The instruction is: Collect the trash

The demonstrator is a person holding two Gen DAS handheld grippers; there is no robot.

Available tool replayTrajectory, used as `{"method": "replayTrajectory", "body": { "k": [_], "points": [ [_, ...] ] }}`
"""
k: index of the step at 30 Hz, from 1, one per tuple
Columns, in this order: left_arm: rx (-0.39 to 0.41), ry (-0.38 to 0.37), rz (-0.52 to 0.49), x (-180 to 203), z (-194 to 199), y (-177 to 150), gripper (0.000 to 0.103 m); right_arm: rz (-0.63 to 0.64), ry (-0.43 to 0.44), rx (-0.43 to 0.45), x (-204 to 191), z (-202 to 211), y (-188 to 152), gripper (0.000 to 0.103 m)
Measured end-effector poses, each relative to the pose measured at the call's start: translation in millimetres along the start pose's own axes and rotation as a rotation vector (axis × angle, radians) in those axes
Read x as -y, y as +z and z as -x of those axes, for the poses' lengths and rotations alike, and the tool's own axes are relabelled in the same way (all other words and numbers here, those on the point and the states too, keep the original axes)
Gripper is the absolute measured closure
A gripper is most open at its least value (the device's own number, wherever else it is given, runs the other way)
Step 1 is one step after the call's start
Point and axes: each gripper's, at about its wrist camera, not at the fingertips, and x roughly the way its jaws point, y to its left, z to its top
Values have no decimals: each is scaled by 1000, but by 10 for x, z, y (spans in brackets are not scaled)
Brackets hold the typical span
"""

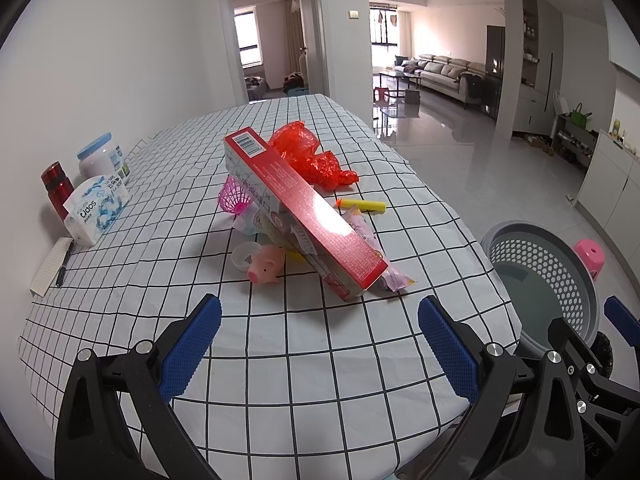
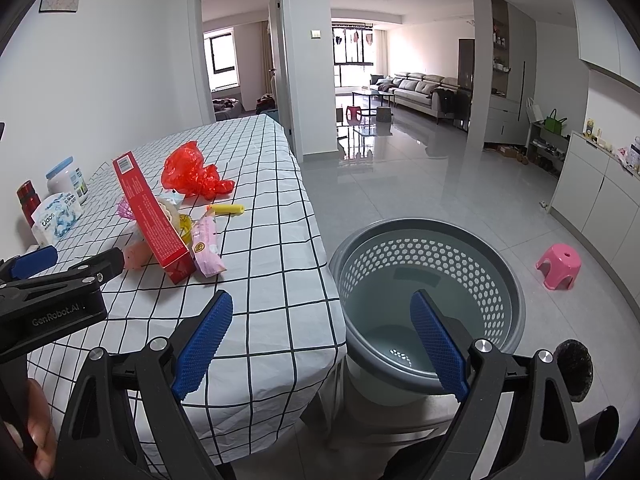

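Note:
A pile of trash lies mid-table: a long red box (image 1: 308,208) leaning over snack wrappers (image 1: 394,278), a crumpled red plastic bag (image 1: 310,154), a yellow tube (image 1: 362,204), a pink mesh piece (image 1: 234,198) and a pink pig toy (image 1: 266,266). The box (image 2: 152,216) and bag (image 2: 192,174) also show in the right wrist view. My left gripper (image 1: 320,340) is open and empty, short of the pile. My right gripper (image 2: 322,340) is open and empty, above the table corner and the grey perforated basket (image 2: 428,276).
The checked tablecloth (image 1: 280,360) covers the table. At its left edge stand a red bottle (image 1: 58,186), a white jar (image 1: 102,158), a tissue pack (image 1: 96,208) and a notepad with pen (image 1: 52,266). The basket (image 1: 552,276) stands on the floor by a pink stool (image 2: 558,266).

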Motion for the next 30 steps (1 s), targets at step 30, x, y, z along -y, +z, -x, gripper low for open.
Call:
{"method": "replayTrajectory", "body": {
  "k": [30],
  "points": [
    [-89, 67, 53, -369, -395, -152, 6, 38, 104, -68, -126, -300, -39, 17]
  ]
}}
